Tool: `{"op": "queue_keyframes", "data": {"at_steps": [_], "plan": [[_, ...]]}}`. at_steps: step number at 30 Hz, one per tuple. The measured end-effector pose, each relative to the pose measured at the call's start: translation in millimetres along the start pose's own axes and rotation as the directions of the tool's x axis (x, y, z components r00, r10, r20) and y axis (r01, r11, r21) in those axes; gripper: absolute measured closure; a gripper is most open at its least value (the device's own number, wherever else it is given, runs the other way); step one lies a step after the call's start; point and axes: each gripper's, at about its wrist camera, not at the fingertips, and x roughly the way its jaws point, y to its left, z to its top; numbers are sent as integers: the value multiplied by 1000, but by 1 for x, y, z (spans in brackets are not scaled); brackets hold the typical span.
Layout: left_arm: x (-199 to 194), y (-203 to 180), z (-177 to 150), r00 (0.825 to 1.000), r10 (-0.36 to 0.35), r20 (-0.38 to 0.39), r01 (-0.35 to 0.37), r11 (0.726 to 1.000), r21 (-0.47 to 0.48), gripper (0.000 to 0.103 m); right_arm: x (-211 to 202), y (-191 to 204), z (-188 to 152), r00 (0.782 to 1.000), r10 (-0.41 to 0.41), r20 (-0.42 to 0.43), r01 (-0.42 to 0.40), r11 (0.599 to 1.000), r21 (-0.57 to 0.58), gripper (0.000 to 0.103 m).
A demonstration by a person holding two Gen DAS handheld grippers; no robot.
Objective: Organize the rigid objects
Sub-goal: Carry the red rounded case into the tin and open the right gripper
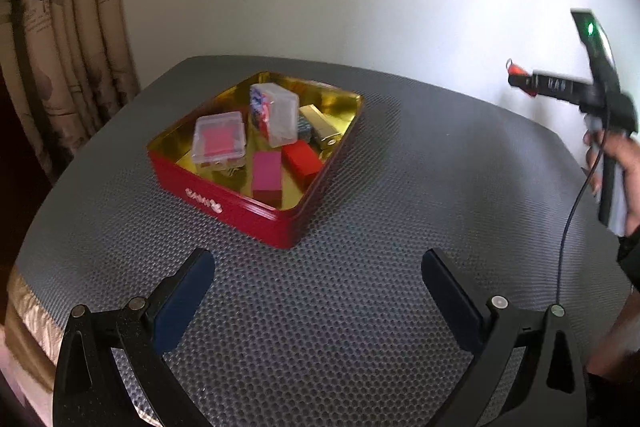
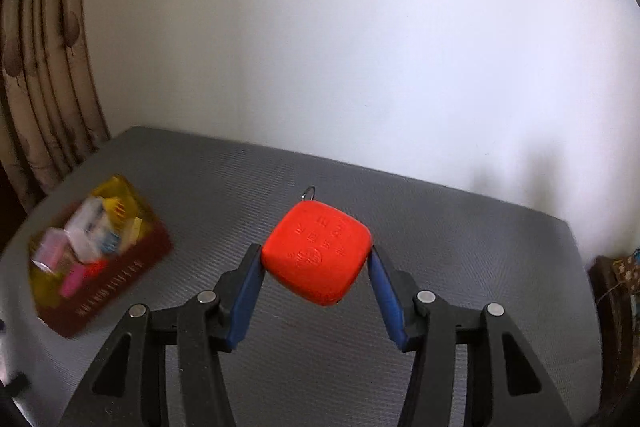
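Red tin [image 1: 224, 201], gold inside, sits on the grey mat [image 1: 360, 287]. In it: two clear plastic cases [image 1: 219, 138], a pink block [image 1: 267, 175], a red block [image 1: 302, 163], a gold bar-shaped item [image 1: 320, 127].

Right gripper [image 2: 316, 255] clamps the orange-red box [image 2: 318, 253] by two opposite corners, lifted above the mat, well right of the tin.

Box: rounded, embossed characters on top, small metal ring at far edge.

Left gripper [image 1: 318, 267] spread wide, nothing between.

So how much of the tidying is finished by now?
Mostly done, it seems: the red tin with gold lining already holds several small boxes, among them a clear plastic case and a pink block. In hand: the right tongs grip an orange-red rounded cube above the grey mat. Left: dropping it in. The left tongs are open.
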Motion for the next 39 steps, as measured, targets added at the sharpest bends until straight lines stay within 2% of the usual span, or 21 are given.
{"op": "queue_keyframes", "data": {"at_steps": [3, 9, 21, 29, 39], "plan": [[-2, 5, -2, 1000, 3, -9, -3, 1000, -26, 1, -4, 12, 8, 999, 40, -9, -40, 999, 6, 49], [-11, 15, -3, 1000, 19, 1, -19, 998, -62, 1, -4, 77, 25, 996, 89, -25, -90, 995, -43, 49], [-7, 34, 0, 1000, -6, -18, 4, 993, -121, 1, -17, 152, 55, 991, 132, -18, -133, 981, -145, 49], [-9, 51, 2, 1000, -16, -18, 13, 986, -166, 1, -15, 181, 61, 989, 143, -36, -147, 970, -192, 49], [-6, 62, 3, 999, -37, -30, 30, 979, -199, 1, 12, 213, 58, 986, 144, -82, -159, 963, -219, 49]]}}
